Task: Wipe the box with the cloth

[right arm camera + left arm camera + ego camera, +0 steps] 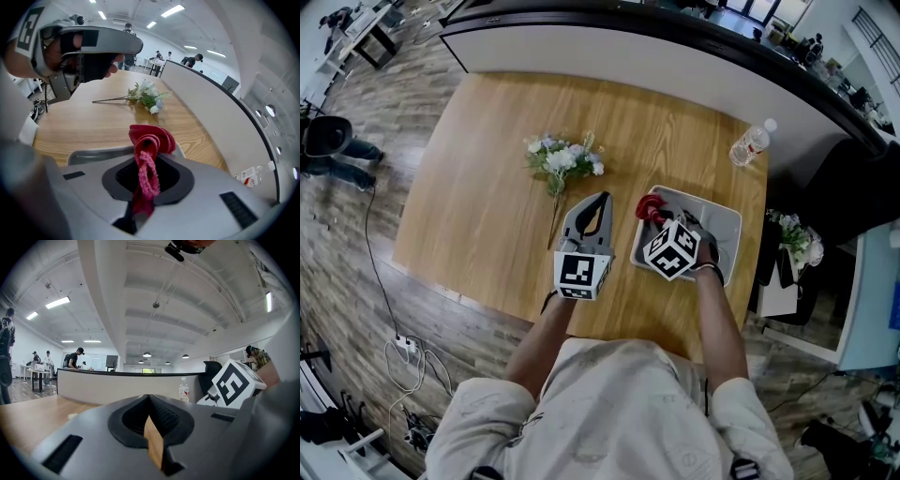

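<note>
1. The grey, shallow box (724, 223) sits at the right front of the table (478, 187), close to the right edge. Bare wood lies open to its left.
2. Flowers (564, 161) lie beyond the left gripper (600, 199). A bottle (752, 142) stands at the far right corner, apart from the box.
3. The right gripper (659, 214) has its jaws pinched on the cloth (149, 140), which is red, fuzzy and bunched in loops over the box's far left corner.
4. The left gripper hangs just left of the box, jaws closed together on nothing.

The right gripper (656, 217) hides part of the box (724, 225) and cloth (649, 204).
</note>
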Action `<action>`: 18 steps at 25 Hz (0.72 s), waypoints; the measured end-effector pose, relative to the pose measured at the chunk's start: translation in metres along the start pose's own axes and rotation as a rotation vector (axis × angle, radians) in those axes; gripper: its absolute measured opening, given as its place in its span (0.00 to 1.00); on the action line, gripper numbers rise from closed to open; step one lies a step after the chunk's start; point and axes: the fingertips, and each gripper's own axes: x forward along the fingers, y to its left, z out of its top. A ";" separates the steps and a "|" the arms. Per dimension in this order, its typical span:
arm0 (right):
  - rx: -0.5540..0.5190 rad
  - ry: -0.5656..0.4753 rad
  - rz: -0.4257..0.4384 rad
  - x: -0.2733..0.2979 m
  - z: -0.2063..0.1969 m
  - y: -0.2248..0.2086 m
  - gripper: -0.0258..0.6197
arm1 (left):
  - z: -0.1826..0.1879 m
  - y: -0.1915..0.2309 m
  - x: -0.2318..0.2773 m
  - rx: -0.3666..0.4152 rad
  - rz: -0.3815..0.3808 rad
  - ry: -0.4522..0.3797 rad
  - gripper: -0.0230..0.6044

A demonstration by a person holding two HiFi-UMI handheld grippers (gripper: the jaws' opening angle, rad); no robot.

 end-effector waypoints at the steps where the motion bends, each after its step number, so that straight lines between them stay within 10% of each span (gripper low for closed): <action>1: -0.004 0.001 0.001 -0.001 -0.001 0.003 0.14 | 0.000 -0.001 0.000 0.001 -0.001 0.000 0.05; 18: -0.053 0.028 0.045 -0.026 -0.009 0.051 0.14 | 0.004 -0.002 -0.017 0.018 -0.001 -0.011 0.05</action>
